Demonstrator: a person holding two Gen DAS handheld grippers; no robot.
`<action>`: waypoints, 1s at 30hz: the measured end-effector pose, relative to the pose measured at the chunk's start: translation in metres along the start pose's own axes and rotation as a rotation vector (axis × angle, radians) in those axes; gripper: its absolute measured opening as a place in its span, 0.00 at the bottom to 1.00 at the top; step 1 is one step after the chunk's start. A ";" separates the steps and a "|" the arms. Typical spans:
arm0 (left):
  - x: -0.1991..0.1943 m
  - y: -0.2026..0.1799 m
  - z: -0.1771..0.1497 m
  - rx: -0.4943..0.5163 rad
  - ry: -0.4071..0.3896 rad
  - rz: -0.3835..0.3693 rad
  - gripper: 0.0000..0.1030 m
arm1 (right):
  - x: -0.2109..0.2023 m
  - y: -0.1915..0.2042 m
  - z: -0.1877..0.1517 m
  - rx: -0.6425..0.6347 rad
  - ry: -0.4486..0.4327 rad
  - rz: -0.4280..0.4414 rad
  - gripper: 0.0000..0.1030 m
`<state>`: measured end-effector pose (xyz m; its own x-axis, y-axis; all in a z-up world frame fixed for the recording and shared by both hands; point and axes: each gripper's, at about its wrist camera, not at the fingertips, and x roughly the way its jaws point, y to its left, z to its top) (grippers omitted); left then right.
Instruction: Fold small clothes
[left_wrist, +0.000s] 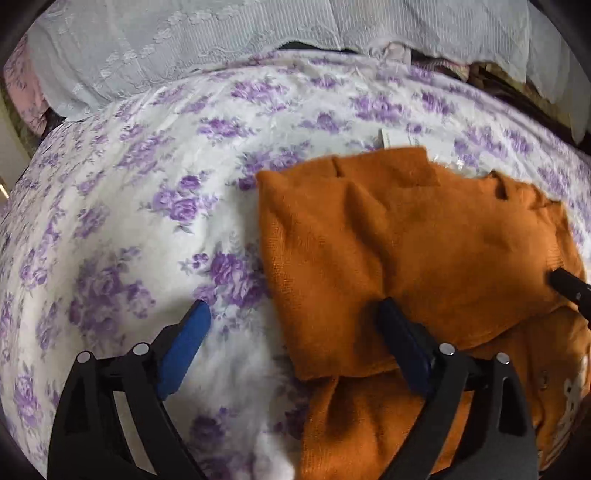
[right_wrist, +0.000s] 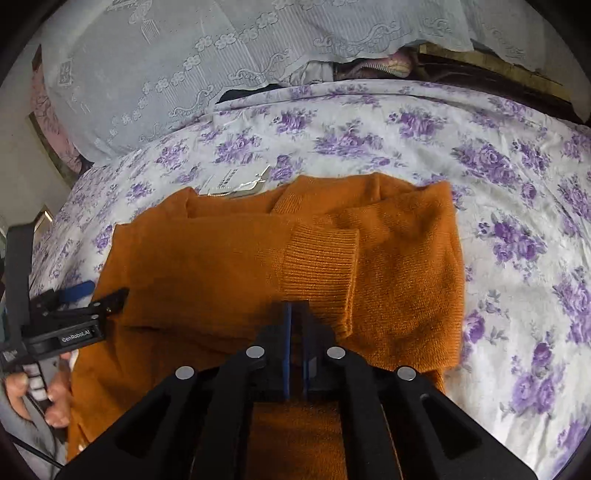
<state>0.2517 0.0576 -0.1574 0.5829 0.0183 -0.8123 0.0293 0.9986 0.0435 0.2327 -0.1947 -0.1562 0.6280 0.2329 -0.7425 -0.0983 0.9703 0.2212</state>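
The left gripper (left_wrist: 293, 314) stands wide apart over the orange sweater (left_wrist: 406, 240) on the floral bedsheet (left_wrist: 129, 221), and the right gripper (right_wrist: 295, 314) is closed, seemingly empty.

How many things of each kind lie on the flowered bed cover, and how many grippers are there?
Orange sweater: 1
Paper tag: 1
Grippers: 2, left gripper and right gripper
Total: 4
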 end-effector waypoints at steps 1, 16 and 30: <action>-0.009 0.000 0.002 0.003 -0.018 -0.017 0.84 | -0.010 0.006 0.002 -0.013 -0.029 0.018 0.07; -0.018 -0.042 0.030 0.042 -0.084 -0.055 0.90 | 0.012 0.045 0.037 -0.065 -0.027 0.052 0.08; -0.058 0.011 -0.028 -0.027 -0.045 -0.122 0.93 | -0.085 -0.006 -0.021 0.067 -0.309 0.111 0.73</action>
<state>0.1958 0.0684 -0.1259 0.6122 -0.1053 -0.7837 0.0812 0.9942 -0.0702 0.1632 -0.2191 -0.1076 0.8218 0.2964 -0.4866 -0.1352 0.9311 0.3387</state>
